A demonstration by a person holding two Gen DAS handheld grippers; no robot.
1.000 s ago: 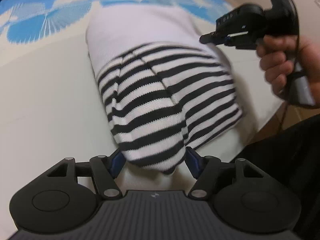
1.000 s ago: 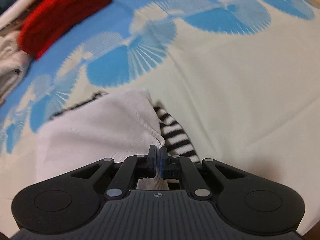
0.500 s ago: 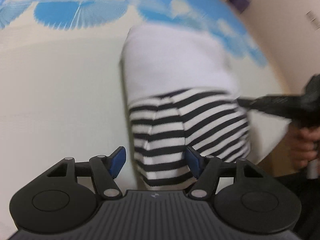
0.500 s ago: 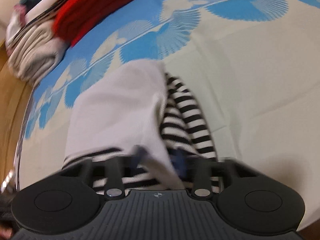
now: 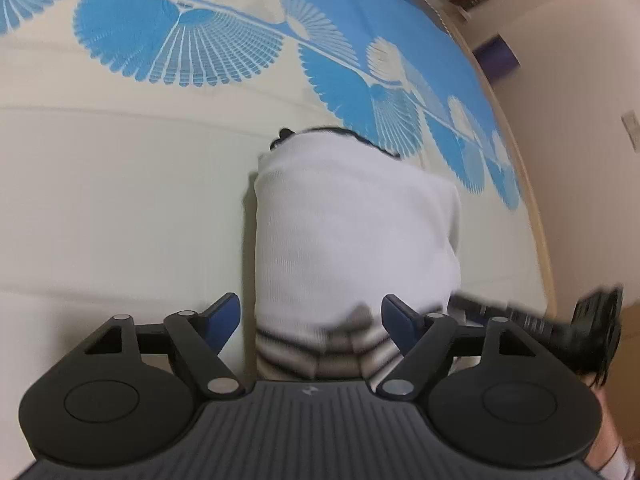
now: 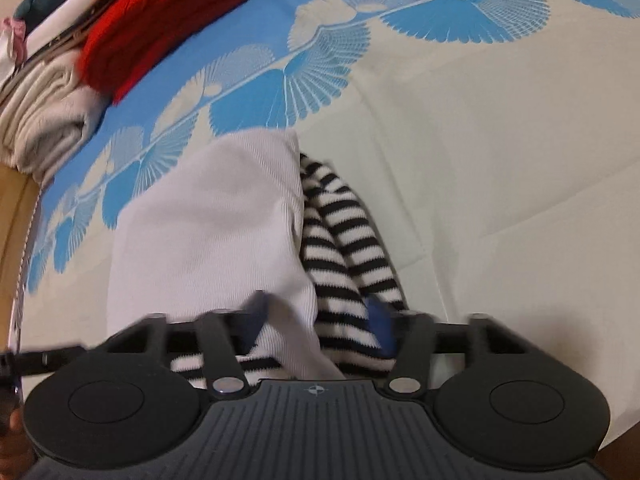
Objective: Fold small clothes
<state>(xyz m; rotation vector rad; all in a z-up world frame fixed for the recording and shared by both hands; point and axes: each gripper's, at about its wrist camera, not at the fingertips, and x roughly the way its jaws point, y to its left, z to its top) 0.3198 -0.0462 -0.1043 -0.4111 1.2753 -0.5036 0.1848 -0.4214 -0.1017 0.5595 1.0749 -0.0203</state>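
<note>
One folded garment (image 5: 352, 236), two grippers.
Left gripper (image 5: 310, 320) and right gripper (image 6: 320, 320): jaws opening, apparently gripping nothing; blue-patterned bedsheet (image 5: 120, 200), beige wall (image 5: 580, 80).

Garment (image 6: 208, 232) — white, black-striped; bedsheet (image 5: 120, 200) cream, blue fans; red knit (image 6: 160, 20).

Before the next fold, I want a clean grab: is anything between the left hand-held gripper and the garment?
Nothing visible: the left hand-held gripper is opening, and the white-and-striped garment already lies between its fingers.
</note>
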